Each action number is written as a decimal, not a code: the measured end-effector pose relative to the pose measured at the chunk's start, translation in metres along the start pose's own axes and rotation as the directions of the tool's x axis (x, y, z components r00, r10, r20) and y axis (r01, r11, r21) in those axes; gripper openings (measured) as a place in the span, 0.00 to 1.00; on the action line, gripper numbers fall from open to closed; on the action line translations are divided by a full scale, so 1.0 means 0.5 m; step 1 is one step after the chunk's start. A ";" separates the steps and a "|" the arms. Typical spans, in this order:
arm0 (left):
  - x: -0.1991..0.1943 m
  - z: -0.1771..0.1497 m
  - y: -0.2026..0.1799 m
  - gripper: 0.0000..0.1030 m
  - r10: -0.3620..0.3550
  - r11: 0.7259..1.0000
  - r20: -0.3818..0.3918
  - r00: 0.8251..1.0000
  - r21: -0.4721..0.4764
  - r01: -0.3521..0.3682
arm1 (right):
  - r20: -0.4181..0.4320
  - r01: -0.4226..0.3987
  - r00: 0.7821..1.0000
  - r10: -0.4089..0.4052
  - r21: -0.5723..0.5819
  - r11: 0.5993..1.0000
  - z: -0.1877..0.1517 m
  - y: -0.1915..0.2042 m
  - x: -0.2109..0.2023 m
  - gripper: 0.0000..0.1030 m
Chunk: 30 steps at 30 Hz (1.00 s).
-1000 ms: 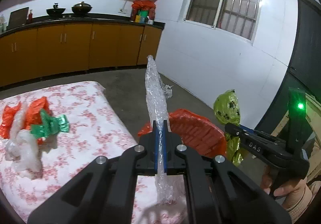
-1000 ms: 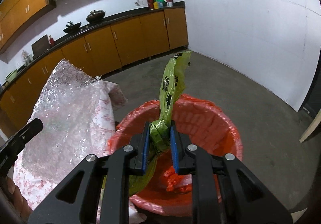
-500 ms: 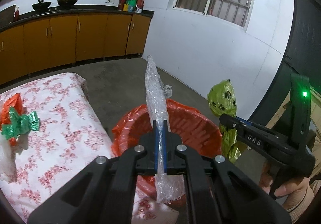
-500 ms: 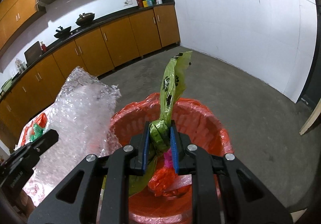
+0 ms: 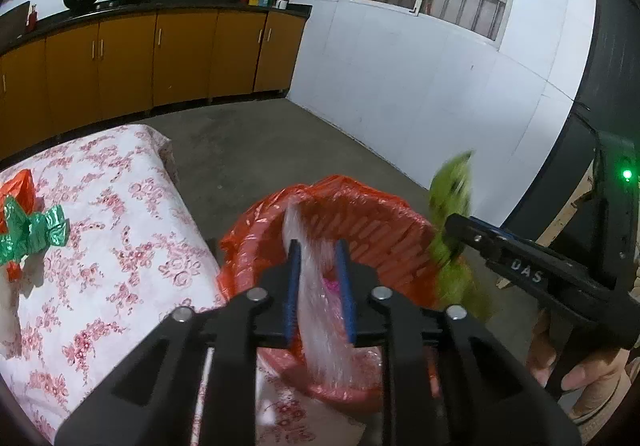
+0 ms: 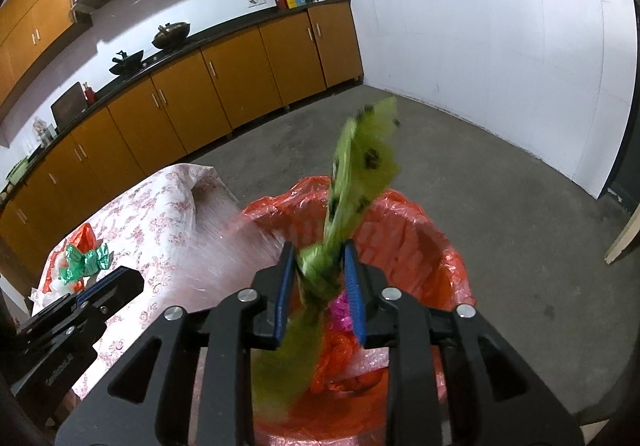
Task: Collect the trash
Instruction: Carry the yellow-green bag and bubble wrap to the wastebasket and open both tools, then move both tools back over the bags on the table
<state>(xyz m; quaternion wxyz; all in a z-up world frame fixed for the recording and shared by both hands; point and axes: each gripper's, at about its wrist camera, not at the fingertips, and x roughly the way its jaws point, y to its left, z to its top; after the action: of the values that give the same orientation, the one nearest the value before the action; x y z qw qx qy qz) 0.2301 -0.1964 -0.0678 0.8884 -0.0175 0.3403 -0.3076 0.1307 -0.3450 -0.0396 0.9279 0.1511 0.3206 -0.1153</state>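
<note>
A bin lined with an orange-red bag (image 5: pixel 372 230) stands on the floor beside the table; it also shows in the right wrist view (image 6: pixel 412 242). My left gripper (image 5: pixel 318 266) is open over the bin, and a blurred sheet of clear bubble wrap (image 5: pixel 320 318) slips down between its jaws. My right gripper (image 6: pixel 320 270) is open over the bin, and a blurred green wrapper (image 6: pixel 360 166) slides loose between its jaws. The green wrapper (image 5: pixel 452 206) also shows in the left wrist view.
A table with a pink floral cloth (image 5: pixel 116 246) sits left of the bin. On it lie a green foil wrapper (image 5: pixel 36 234), an orange bag (image 5: pixel 16 186) and white plastic (image 6: pixel 44 294). Wooden cabinets (image 5: pixel 160 58) line the far wall. A board (image 6: pixel 624 234) leans at the right.
Both grippers moved over the bin and opened. The bubble wrap and the green wrapper, gripped before, now slip downward, blurred.
</note>
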 end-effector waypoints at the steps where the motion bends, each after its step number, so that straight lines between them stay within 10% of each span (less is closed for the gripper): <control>1: 0.000 -0.001 0.004 0.22 0.003 1.000 -0.002 1.000 -0.004 -0.003 | 0.000 0.000 1.000 0.000 0.001 1.000 0.000 0.000 -0.001 0.30; 19: -0.117 -0.028 0.136 0.49 0.207 0.976 0.072 0.976 -0.082 -0.201 | 0.000 0.006 1.000 -0.006 -0.076 0.997 -0.010 0.061 0.001 0.41; 23: -0.160 -0.041 0.186 0.56 0.284 0.955 0.091 0.954 -0.115 -0.273 | -0.007 -0.024 1.000 0.024 -0.112 0.993 -0.010 0.107 0.006 0.41; 30: -0.260 -0.081 0.293 0.68 0.485 0.871 0.124 0.866 -0.162 -0.464 | -0.030 -0.106 0.994 0.102 -0.208 0.972 -0.019 0.225 0.028 0.41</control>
<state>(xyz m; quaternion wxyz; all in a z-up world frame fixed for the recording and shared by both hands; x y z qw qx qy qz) 0.2083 0.0022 -0.0572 0.9583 -0.0144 0.2802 -0.0546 0.1711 -0.2387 -0.0321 0.9403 0.0701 0.3315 -0.0307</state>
